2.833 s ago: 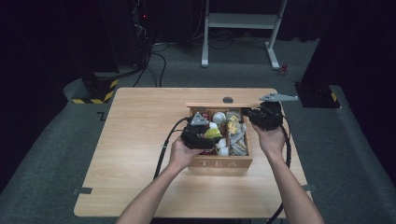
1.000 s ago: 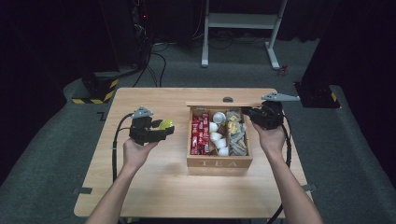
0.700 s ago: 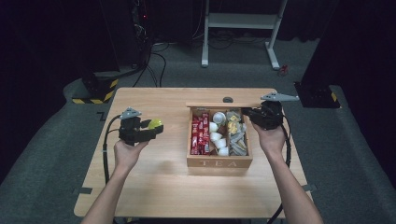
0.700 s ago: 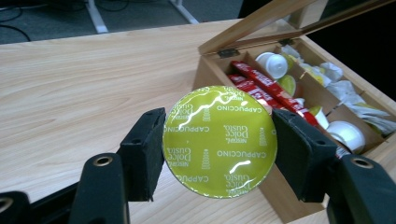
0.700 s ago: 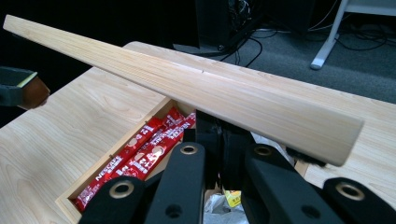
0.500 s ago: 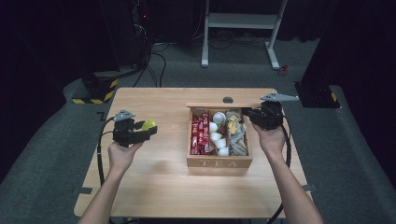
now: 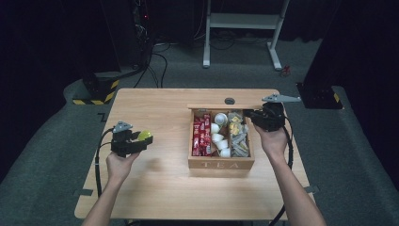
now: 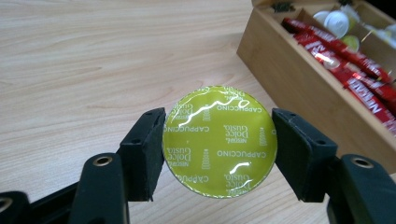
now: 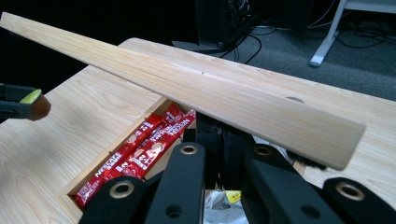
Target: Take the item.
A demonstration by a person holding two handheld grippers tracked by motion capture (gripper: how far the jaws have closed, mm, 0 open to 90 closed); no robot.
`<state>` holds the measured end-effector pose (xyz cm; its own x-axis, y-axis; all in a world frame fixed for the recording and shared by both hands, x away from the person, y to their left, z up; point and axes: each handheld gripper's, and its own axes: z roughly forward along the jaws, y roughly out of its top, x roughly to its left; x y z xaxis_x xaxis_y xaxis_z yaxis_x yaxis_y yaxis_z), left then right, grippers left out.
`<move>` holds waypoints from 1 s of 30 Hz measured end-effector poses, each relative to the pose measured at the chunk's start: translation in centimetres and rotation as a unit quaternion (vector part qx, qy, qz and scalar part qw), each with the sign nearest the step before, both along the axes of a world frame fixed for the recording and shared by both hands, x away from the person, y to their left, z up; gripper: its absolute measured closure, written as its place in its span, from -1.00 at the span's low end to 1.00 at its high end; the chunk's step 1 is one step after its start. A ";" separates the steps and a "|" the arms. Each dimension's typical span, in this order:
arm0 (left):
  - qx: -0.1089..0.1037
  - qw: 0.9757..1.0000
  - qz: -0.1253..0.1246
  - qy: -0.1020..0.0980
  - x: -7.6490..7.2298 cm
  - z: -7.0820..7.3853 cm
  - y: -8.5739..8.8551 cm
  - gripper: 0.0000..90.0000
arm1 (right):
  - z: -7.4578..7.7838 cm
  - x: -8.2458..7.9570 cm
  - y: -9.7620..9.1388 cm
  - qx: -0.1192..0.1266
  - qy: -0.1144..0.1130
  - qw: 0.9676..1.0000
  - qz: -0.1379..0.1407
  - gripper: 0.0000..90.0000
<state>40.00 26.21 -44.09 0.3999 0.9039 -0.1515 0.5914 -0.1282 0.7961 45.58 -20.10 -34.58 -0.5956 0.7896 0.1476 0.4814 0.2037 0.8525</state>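
A yellow-green coffee capsule [image 8: 219, 140] with a foil top printed "Cappuccino" sits between my left gripper's pads [image 8: 147, 149], held just above the table. In the high view my left gripper [image 7: 142, 141] hovers over the table's left side, shut on this capsule [image 7: 144, 136], well away from the wooden tea box [image 7: 221, 165]. My right gripper [image 7: 252, 116] is at the box's back right corner, shut on the raised wooden lid [image 9: 210, 93]. In the right gripper view the lid crosses the frame above the jaws, and the capsule [image 9: 31, 97] shows at far left.
The open box holds red sachets [image 7: 200, 136], white capsules [image 7: 219, 136] and yellow and grey packets [image 7: 237, 136] in side-by-side compartments. Its side wall [image 8: 299, 70] stands to the right of the capsule. Bare tabletop [image 7: 160, 188] lies in front. A white desk frame [image 7: 244, 21] stands on the floor behind.
My left gripper has carried the capsule leftward and down, away from the box toward the table's left side. The right gripper and the lid have stayed put.
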 end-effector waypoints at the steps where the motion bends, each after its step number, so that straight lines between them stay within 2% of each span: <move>1: 0.004 1.000 0.000 0.001 0.0 -0.2 -0.1 -0.15 | 0.0 0.0 0.0 -0.001 -0.002 1.000 0.001 0.97; 9: 0.018 1.000 0.002 0.009 0.4 -1.9 -0.9 -0.15 | 0.0 0.1 0.2 -0.005 -0.001 1.000 0.000 0.97; 17: 0.026 1.000 -0.001 0.007 0.6 -2.7 -2.3 -0.15 | -0.3 0.1 0.2 0.003 -0.002 1.000 0.002 0.97; 23: 0.024 1.000 0.004 0.009 0.9 -3.2 -3.0 -0.16 | -0.3 0.1 0.1 0.003 -0.003 1.000 0.004 0.97; 28: 0.040 0.999 0.008 0.012 1.0 -3.9 -3.6 -0.16 | -0.4 0.1 0.1 0.007 -0.003 1.000 0.005 0.96; 30: 0.036 0.999 0.011 0.011 1.0 -4.1 -3.8 -0.16 | -0.4 -0.1 0.0 0.006 0.000 1.000 0.007 0.97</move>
